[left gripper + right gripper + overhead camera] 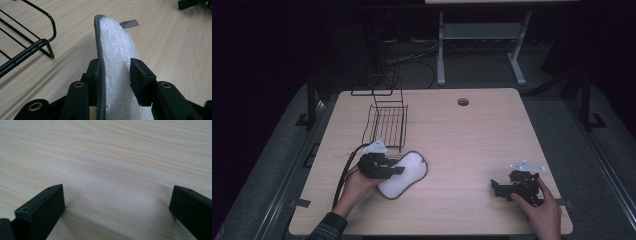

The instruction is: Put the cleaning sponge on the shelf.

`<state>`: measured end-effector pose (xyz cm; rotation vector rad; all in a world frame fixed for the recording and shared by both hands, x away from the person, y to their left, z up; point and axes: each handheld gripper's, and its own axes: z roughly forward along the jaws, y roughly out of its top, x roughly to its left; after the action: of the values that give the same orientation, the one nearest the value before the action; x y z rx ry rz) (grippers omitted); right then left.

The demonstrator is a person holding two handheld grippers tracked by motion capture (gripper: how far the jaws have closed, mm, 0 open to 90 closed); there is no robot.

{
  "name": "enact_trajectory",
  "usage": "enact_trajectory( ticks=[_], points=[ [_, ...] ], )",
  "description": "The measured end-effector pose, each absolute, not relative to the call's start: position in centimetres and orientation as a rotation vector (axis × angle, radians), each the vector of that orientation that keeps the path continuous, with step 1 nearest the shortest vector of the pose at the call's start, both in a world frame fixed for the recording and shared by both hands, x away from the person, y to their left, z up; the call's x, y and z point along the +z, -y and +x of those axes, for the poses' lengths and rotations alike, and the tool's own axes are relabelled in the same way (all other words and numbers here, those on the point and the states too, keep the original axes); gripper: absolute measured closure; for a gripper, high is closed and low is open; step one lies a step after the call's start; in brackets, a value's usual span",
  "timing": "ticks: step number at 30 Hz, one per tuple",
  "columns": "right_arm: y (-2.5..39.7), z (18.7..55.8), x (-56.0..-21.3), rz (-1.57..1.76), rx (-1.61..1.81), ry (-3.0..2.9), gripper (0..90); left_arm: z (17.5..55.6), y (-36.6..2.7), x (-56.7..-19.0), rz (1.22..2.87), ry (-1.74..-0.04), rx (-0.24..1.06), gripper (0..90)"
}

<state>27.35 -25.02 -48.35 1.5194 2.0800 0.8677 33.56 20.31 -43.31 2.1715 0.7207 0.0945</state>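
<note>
Currently, my readout:
left gripper (pixel 396 170): fingers clamp white pad (pixel 408 176)'s bound edge
pad: soft, light, floppy
right gripper (pixel 117 207): fingers wide, empty

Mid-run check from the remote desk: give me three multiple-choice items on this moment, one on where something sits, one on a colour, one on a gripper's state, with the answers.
1. Where does the wire rack stand on the table?
A. at the far left, beyond the left gripper
B. at the near right corner
C. at the centre of the near edge

2. What colour is the trim around the white fluffy pad?
A. red
B. dark grey
C. yellow

3. How does the right gripper stand?
A. shut on the pad
B. shut on the rack
C. open, nothing between its jaws

Answers:
1 A: in the high view the rack stands beyond the left gripper, toward the far left edge.
2 B: the left gripper view shows a dark grey stitched border.
3 C: the right gripper view shows its jaws wide apart over bare wood.
</note>
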Motion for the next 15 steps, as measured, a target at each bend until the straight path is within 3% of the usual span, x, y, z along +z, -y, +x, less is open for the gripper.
enact_trajectory(
  ticks=[15],
  points=[
    [25.0,27.3,-48.4,1.519,0.868,-2.080,0.0,33.2,-20.4,-42.0,2.139,-0.691,0.053,73.5]
  ],
)
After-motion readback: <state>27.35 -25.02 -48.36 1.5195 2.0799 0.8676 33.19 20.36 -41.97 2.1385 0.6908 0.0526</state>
